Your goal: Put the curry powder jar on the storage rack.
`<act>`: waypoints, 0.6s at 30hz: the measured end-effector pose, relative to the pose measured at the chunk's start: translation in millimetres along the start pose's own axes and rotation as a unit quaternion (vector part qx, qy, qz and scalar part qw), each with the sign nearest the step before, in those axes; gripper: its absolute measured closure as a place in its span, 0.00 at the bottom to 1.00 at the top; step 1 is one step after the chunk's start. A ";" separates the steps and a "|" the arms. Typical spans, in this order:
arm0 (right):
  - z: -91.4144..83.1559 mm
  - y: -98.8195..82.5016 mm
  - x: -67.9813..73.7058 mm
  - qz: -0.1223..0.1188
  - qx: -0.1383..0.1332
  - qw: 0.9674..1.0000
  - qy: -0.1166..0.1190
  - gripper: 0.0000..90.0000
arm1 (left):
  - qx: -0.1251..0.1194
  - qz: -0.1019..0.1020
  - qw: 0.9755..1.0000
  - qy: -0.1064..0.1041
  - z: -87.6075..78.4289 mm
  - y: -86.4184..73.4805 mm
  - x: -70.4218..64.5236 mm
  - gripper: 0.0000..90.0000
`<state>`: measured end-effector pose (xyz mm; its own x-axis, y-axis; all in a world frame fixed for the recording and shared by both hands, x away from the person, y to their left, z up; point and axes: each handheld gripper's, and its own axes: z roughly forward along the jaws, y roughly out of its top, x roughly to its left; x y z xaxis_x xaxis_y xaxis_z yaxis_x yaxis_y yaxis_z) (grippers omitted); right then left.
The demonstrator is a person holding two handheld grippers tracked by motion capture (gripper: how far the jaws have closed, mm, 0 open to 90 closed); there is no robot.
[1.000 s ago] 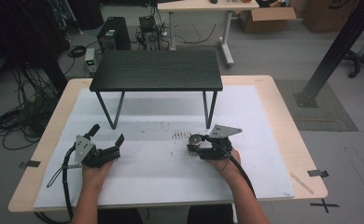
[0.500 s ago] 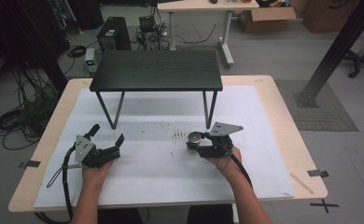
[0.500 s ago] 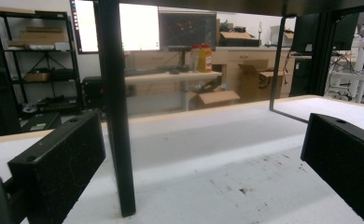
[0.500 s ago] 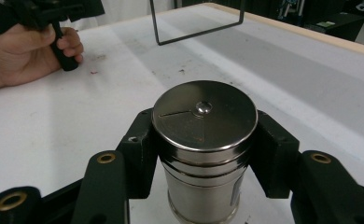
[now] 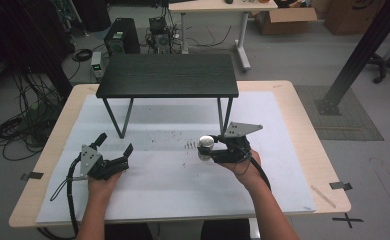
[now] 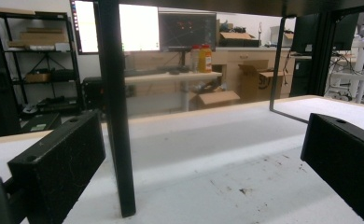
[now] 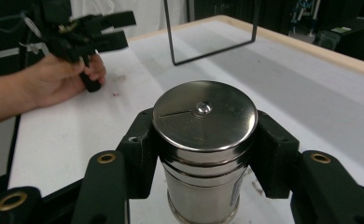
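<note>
A shiny steel canister [image 7: 203, 149] with a flat lid stands upright between the pads of my right gripper [image 7: 203, 161], which is shut on its sides. In the high view the canister [image 5: 205, 147] hangs a little above the white mat, just in front of the small black table's right legs, with my right gripper [image 5: 209, 151] pointing left. My left gripper [image 5: 114, 148] rests on the mat at the front left, jaws wide open and nothing between them. Its own view looks past both pads [image 6: 59, 163] at a black table leg [image 6: 117, 116].
A small black table [image 5: 168, 75] on thin metal legs stands at the back of the white mat [image 5: 183, 190]. Dark specks mark the mat near the canister. The wooden tabletop edge [image 5: 313, 130] frames the mat. Beyond lie cables, a desk and boxes on the floor.
My right gripper has lifted the canister off the mat, rising a little. The left gripper has stayed where it was.
</note>
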<state>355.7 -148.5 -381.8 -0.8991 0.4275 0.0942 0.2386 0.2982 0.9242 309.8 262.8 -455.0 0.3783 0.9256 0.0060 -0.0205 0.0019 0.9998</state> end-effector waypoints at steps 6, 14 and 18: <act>-5.3 19.5 0.8 -0.006 -0.003 1.000 0.003 0.54 | 0.000 0.001 1.000 0.000 0.0 0.0 -0.1 0.00; -11.3 45.8 -0.2 -0.004 0.004 1.000 0.005 0.54 | -0.001 0.002 1.000 0.000 -0.1 0.0 -0.2 0.00; -13.6 58.4 -0.5 -0.010 0.007 1.000 0.008 0.54 | -0.001 0.001 1.000 0.000 -0.1 -0.1 -0.1 0.00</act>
<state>365.1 -142.9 -322.8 -0.9092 0.4084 0.0815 0.2256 0.3184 0.9207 309.6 262.7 -455.0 0.3780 0.9258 0.0089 -0.0230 -0.0002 0.9997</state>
